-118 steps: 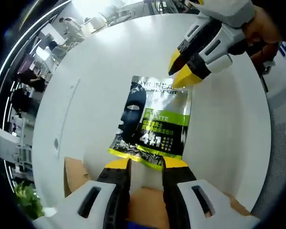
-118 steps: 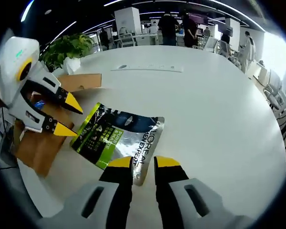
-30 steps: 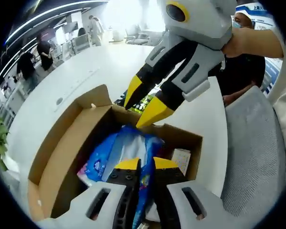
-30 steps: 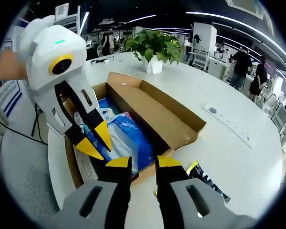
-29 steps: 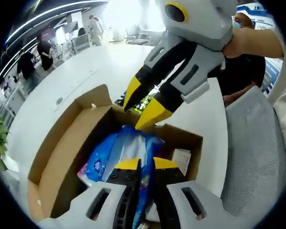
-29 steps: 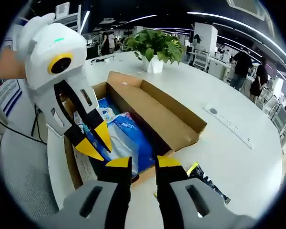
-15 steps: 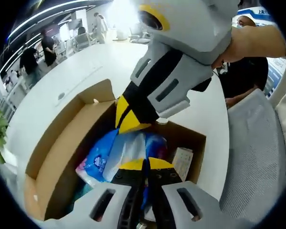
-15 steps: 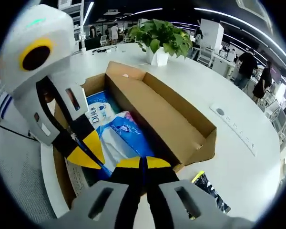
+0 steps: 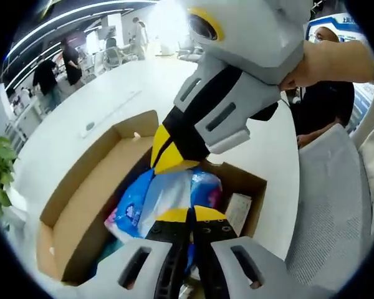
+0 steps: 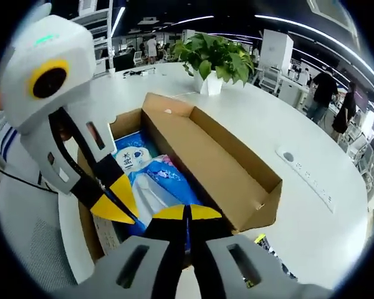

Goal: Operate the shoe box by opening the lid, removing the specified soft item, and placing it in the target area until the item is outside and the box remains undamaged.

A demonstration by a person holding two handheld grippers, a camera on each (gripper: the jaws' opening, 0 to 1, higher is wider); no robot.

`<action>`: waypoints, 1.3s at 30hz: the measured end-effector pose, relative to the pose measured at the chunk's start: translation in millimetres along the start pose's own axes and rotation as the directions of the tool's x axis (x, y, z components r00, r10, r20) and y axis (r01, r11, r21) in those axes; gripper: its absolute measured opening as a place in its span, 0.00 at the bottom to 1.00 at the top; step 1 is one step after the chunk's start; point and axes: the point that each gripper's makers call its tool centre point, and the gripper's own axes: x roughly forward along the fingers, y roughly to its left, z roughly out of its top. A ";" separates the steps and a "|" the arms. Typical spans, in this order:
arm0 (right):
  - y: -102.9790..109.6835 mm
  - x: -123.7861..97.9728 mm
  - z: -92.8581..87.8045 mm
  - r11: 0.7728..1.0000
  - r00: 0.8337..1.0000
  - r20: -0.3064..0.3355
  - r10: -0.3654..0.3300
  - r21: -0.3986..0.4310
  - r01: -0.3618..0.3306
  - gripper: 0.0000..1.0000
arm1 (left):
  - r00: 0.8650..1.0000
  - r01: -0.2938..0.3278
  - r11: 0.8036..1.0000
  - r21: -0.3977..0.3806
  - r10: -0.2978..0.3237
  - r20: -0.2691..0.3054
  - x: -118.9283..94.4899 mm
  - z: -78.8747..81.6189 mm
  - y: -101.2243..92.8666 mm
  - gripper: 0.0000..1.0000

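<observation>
The blue-and-white soft pack point(image 10: 159, 187) lay inside the open shoe box point(image 10: 237, 180). We had both the left gripper point(image 9: 188, 215) and right gripper point(image 10: 187, 212) with jaws pinched together on its film; we judged a slow, straight lift would spare the box walls.

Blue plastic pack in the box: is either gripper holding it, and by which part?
Both grippers, left and right, look shut on the blue plastic pack's upper edge, inside the open shoe box.

white table point(image 10: 249, 118), potted plant point(image 10: 215, 56), grey chair point(image 9: 330, 205)
</observation>
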 end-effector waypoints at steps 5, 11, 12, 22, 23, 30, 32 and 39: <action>2.0 -5.2 10.9 1.000 1.000 0.014 0.006 -0.011 -0.006 0.00 | 1.000 -0.010 1.000 -0.010 0.010 0.019 -11.1 5.6 0.5 0.00; 3.1 -12.1 24.2 1.000 0.999 0.033 0.009 -0.020 -0.008 0.00 | 0.999 -0.026 1.000 -0.010 0.026 0.033 -23.5 11.8 1.5 0.00; 3.3 -13.5 26.4 1.000 0.999 0.038 0.009 -0.020 -0.008 0.00 | 0.999 -0.027 1.000 -0.009 0.028 0.036 -25.5 13.3 1.5 0.00; 2.8 -33.9 47.4 1.000 0.997 0.079 0.008 -0.023 -0.006 0.00 | 0.996 -0.040 0.999 0.014 0.039 0.079 -47.0 36.0 -3.9 0.00; 2.5 -35.8 48.6 1.000 0.997 0.082 0.007 -0.025 -0.005 0.00 | 0.996 -0.040 0.999 0.016 0.038 0.086 -48.7 39.5 -5.2 0.00; -7.8 -55.3 56.2 1.000 0.994 0.107 -0.008 -0.020 0.010 0.00 | 0.991 -0.036 0.999 -0.011 0.038 0.132 -56.6 62.1 -12.3 0.00; -12.0 -61.3 57.0 1.000 0.993 0.114 -0.015 -0.017 0.017 0.00 | 0.989 -0.033 0.999 -0.009 0.034 0.147 -57.7 69.9 -15.1 0.00; -27.2 -82.6 54.3 0.999 0.991 0.125 -0.040 -0.007 0.042 0.00 | 0.985 -0.015 0.999 0.047 0.007 0.171 -54.3 97.4 -28.3 0.00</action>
